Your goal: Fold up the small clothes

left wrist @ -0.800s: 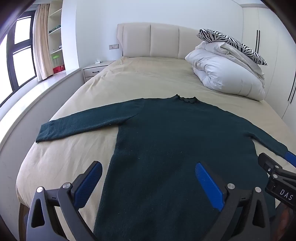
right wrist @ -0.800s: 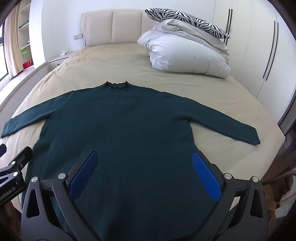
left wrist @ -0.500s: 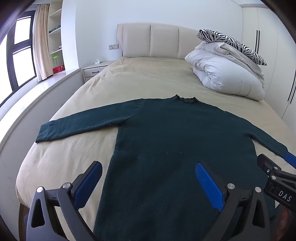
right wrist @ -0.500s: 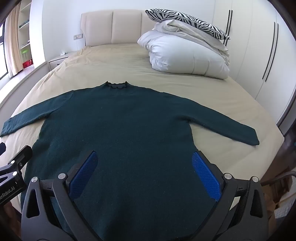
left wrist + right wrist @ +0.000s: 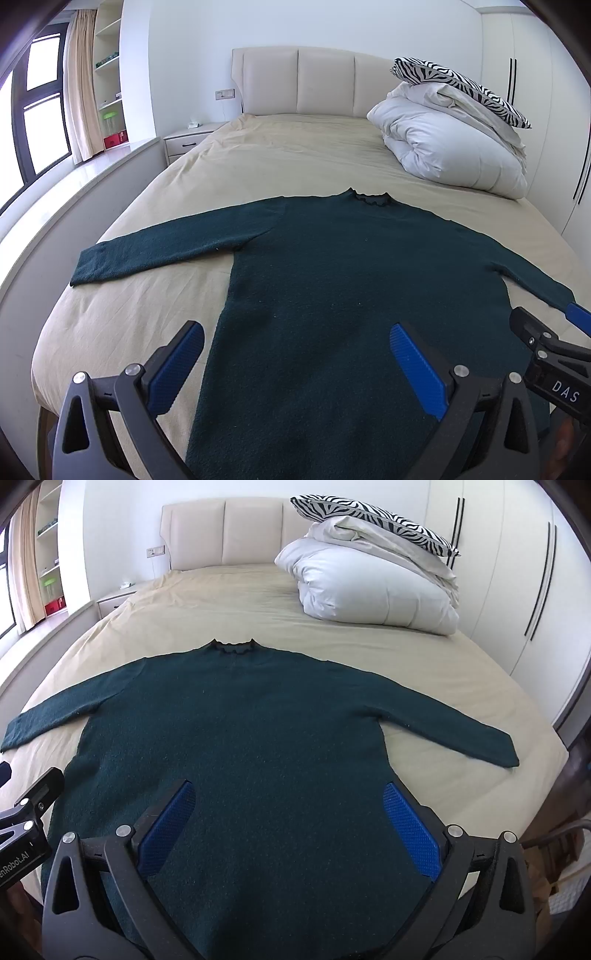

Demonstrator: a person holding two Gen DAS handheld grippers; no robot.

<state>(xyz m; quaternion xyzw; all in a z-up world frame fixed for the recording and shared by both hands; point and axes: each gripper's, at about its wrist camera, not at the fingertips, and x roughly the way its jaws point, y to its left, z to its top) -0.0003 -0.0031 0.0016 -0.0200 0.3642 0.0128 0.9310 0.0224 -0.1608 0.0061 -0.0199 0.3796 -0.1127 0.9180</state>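
Observation:
A dark green long-sleeved sweater (image 5: 351,280) (image 5: 236,731) lies flat on the beige bed (image 5: 288,166), collar toward the headboard and both sleeves spread out. My left gripper (image 5: 295,334) hovers open above the sweater's lower left part, nothing between its blue pads. My right gripper (image 5: 288,792) hovers open above the lower right part, also holding nothing. In the left wrist view the other gripper's body (image 5: 546,354) shows at the right edge. The sweater's hem is hidden below both grippers.
A folded white duvet (image 5: 450,151) (image 5: 373,590) with a zebra-print pillow (image 5: 369,515) on top sits at the bed's far right. A nightstand (image 5: 186,142), window ledge and shelves are on the left; wardrobe doors (image 5: 517,572) on the right.

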